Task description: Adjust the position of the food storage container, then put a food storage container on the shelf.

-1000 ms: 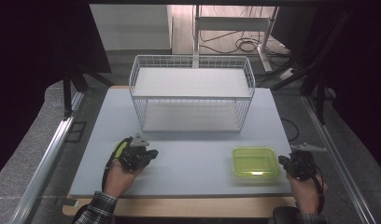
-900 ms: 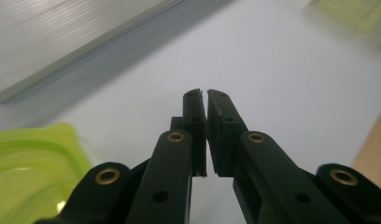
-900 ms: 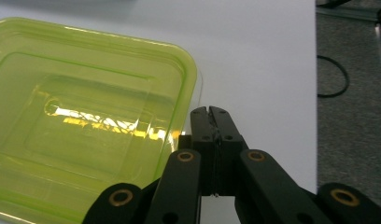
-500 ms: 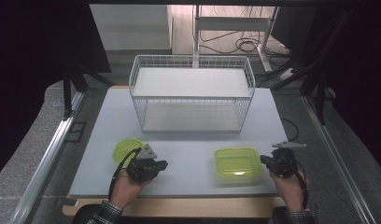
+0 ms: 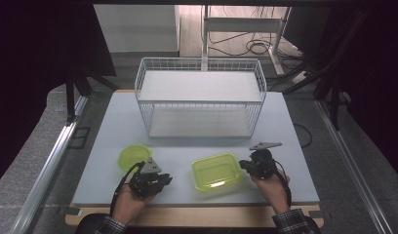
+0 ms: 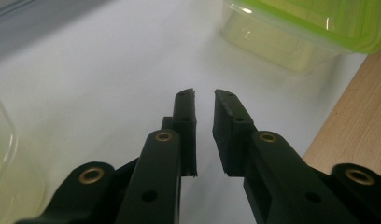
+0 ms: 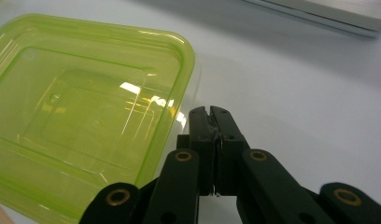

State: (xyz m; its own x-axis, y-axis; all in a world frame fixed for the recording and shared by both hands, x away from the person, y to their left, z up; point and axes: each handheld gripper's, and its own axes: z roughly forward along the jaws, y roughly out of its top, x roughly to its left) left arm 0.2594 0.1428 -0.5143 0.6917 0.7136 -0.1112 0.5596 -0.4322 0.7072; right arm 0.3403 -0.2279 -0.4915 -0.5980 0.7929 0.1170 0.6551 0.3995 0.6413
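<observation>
1. Right gripper (image 5: 246, 165) clenched, empty, touching the box (image 5: 216, 171) at its 3 o'clock edge.
2. Left gripper (image 5: 164, 179) jaws just parted, empty; round tub (image 5: 133, 157) at its 11 o'clock.
3. Basket (image 5: 199, 100) at 12 o'clock is empty; nothing loaded yet.

Pale grey surface (image 5: 114, 126) w/ wood strip along near edge. On it: white wire basket (image 5: 201, 100) at the back, centre; round green tub (image 5: 131, 157) front left; rectangular green tub (image 5: 216, 171) w/ lid front centre, well apart from basket.
</observation>
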